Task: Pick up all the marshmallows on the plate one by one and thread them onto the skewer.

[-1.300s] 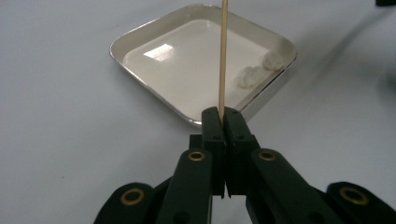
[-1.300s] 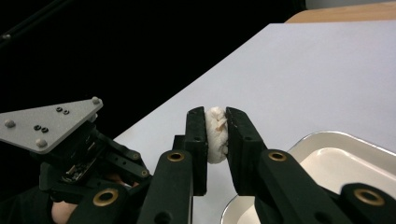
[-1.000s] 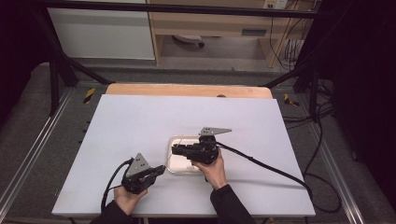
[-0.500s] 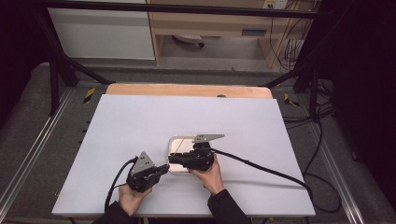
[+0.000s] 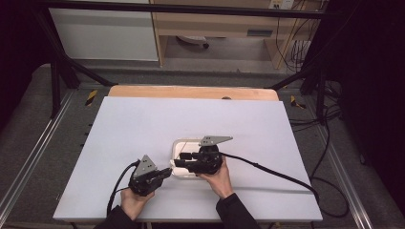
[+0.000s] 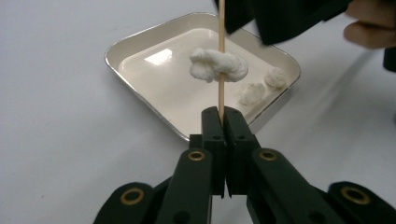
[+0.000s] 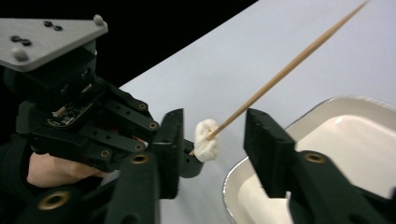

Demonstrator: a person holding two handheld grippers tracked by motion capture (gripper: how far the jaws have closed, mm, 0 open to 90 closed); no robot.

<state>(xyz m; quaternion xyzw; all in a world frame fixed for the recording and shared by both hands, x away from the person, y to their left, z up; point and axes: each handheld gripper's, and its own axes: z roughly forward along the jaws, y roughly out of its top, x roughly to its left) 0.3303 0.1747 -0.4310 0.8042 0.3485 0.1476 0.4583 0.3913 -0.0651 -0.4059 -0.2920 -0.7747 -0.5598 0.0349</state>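
Wooden skewer (image 6: 221, 56) pinched by left fingers (image 6: 215, 135), marshmallow (image 7: 206, 140) between spread right fingers (image 7: 264, 140)

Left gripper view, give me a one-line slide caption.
Left hand-held gripper shut on a wooden skewer threaded through a marshmallow above a white tray.

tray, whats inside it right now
Two loose white marshmallow pieces lie in the tray. A skewer with one threaded piece covers part of the floor behind.
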